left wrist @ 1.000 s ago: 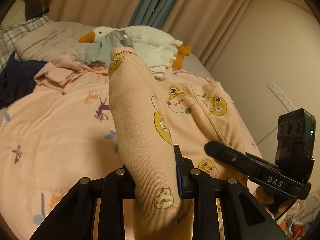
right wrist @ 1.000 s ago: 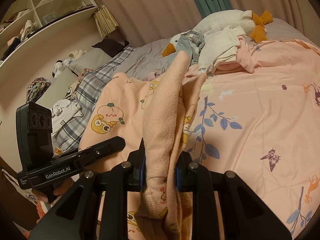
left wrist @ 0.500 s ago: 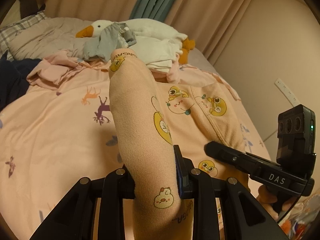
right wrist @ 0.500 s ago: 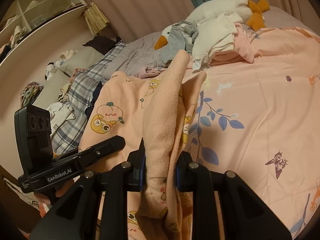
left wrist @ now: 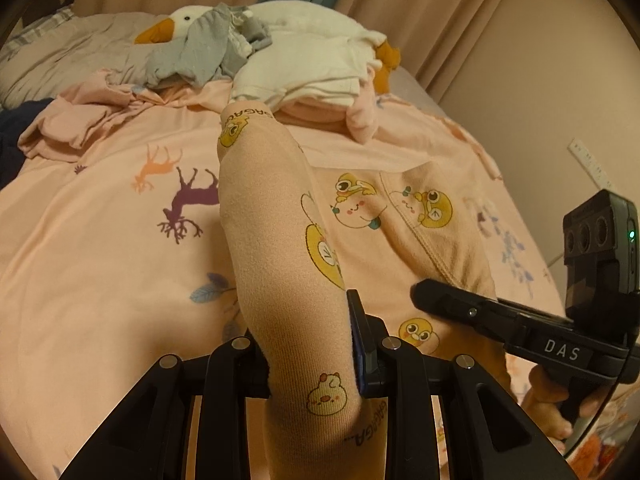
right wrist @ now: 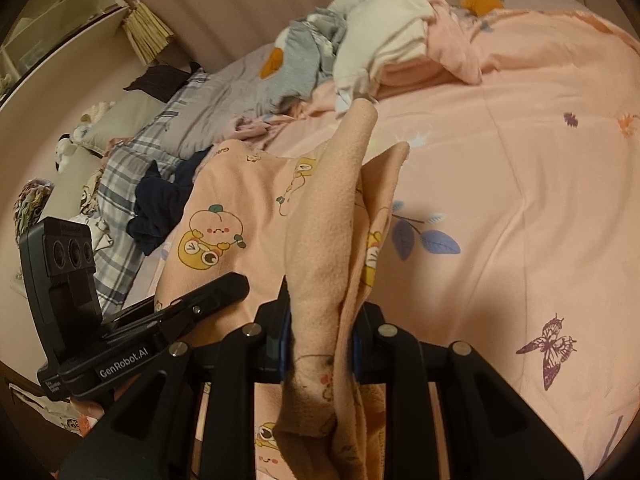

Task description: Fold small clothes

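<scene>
Now the peach cartoon-print garment (left wrist: 280, 248) hangs stretched over the pink bed cover (left wrist: 100, 248), one end clamped in the left gripper (left wrist: 310, 344) and the other bunched and clamped in the right gripper (right wrist: 320, 332). Toward twelve o'clock in the left wrist view, a plush goose (left wrist: 304, 28) lies under grey clothes (left wrist: 200, 52) and white clothes (left wrist: 308, 68).

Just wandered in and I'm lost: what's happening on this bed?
A person holds a gripper in each hand. The left gripper and the right gripper are each clamped on one peach cartoon-print garment, held between them over the pink bedspread. A pile of clothes and a plush goose lie beyond.
</scene>
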`<state>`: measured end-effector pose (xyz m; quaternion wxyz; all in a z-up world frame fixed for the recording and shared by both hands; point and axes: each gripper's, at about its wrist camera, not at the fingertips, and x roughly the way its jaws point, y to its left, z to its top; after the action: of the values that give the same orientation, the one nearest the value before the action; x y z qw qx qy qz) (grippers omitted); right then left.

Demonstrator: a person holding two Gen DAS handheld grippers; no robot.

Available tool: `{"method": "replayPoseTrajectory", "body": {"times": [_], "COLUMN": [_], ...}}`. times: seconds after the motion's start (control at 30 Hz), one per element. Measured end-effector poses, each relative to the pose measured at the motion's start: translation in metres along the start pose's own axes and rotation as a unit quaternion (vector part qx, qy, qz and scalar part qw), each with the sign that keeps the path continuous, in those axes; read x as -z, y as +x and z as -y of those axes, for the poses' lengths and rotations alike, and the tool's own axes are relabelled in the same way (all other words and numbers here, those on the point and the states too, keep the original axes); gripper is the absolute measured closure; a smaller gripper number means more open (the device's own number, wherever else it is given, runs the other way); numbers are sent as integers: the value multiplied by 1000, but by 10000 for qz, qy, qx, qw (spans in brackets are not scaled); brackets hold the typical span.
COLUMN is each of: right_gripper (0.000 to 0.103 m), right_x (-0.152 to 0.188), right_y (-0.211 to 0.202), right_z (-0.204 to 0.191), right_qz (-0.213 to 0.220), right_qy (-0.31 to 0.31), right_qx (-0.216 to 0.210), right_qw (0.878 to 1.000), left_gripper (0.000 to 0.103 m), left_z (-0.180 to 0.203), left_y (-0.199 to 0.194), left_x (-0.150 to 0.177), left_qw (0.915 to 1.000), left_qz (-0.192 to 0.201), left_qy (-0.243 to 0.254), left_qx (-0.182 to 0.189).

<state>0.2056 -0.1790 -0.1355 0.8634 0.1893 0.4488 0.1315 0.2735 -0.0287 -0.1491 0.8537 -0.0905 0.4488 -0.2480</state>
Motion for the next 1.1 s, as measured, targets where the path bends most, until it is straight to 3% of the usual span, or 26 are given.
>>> {"method": "replayPoseTrajectory", "body": {"times": [0.9, 1.1], "right_gripper": [79, 79], "right_x": [3, 8], "right_y": [60, 74], "right_z": [17, 22], "right_qz": [-480, -665], "right_qy": [-141, -171], "right_qx": [402, 512], "right_qw": [9979, 9963], "left_gripper": [77, 77], "left_z": [-26, -37], "left_y": [48, 57], "left_x": [12, 20], "left_qw": [9986, 9981], "left_qz": [-446, -522], "left_qy": [-172, -295], "left_qx": [-215, -114]}}
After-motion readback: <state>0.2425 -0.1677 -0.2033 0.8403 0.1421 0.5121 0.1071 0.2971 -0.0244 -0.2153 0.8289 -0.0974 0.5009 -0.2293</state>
